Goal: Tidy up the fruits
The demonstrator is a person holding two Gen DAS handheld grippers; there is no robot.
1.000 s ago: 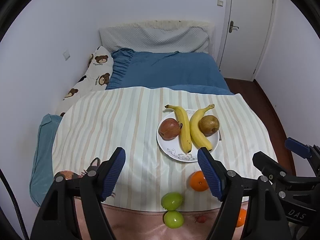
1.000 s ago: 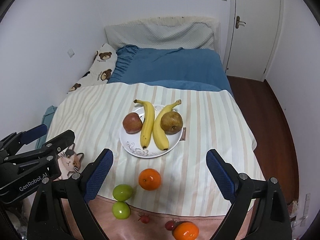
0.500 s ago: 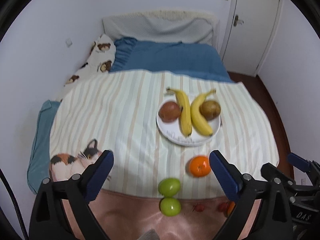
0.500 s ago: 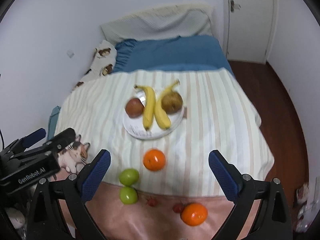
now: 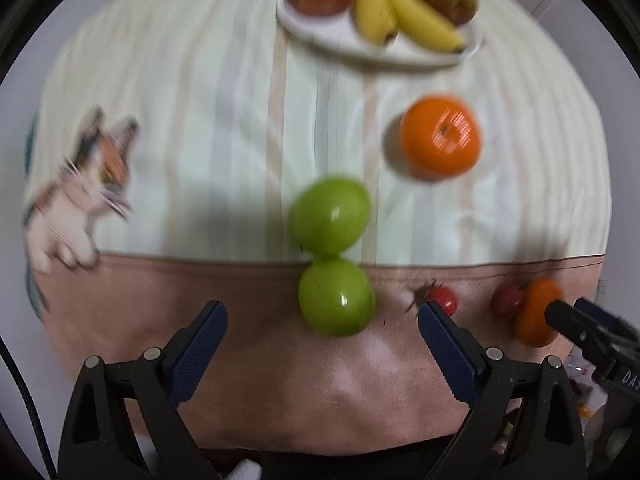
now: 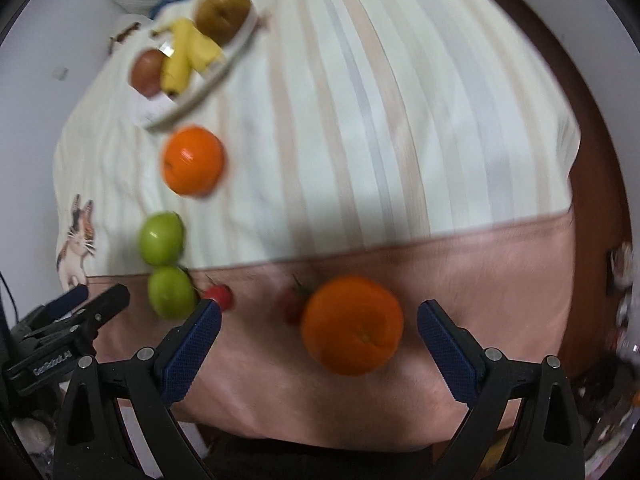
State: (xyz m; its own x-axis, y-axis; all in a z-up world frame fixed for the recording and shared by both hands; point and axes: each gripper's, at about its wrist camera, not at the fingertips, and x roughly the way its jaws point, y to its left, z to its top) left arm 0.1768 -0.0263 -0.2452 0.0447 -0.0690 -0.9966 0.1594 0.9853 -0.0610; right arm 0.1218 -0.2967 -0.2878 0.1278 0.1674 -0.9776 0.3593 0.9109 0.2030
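Both hand-held grippers hang spread wide and empty: the left hand-held gripper over the near green apple, the right hand-held gripper over the near orange. The plate holds bananas. Loose fruit remains on the cloth; no pickup yet.

The cloth is cream with pale stripes and a pink border. Two green apples, two oranges, yellow bananas.
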